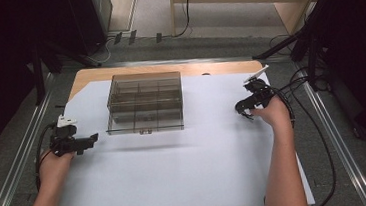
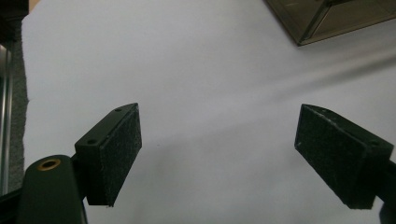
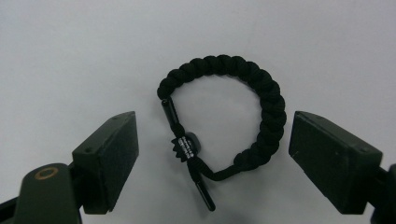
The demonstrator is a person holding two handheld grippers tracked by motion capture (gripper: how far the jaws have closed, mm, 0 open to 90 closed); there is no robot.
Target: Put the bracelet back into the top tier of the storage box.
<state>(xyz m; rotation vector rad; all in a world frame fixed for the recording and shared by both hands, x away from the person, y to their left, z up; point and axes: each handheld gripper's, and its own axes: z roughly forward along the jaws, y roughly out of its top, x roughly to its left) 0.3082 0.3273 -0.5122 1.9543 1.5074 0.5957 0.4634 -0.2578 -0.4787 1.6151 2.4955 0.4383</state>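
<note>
Starting out: white sheet [image 1: 177,174] covers the table, smoked clear compartment box [image 1: 144,102] sits closed at centre, untouched. Left gripper [image 2: 219,161] hovers wide apart over bare sheet, left of box. Right gripper [image 3: 212,161] wide, straddling black braided bracelet [image 3: 224,116] lying flat on the sheet; grasp not yet made. Box contents hard to read; bracelet hidden under gripper in high view.

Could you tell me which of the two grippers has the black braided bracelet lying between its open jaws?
The right gripper: the bracelet lies between its jaws, while the left gripper is poised above bare white sheet.
</note>
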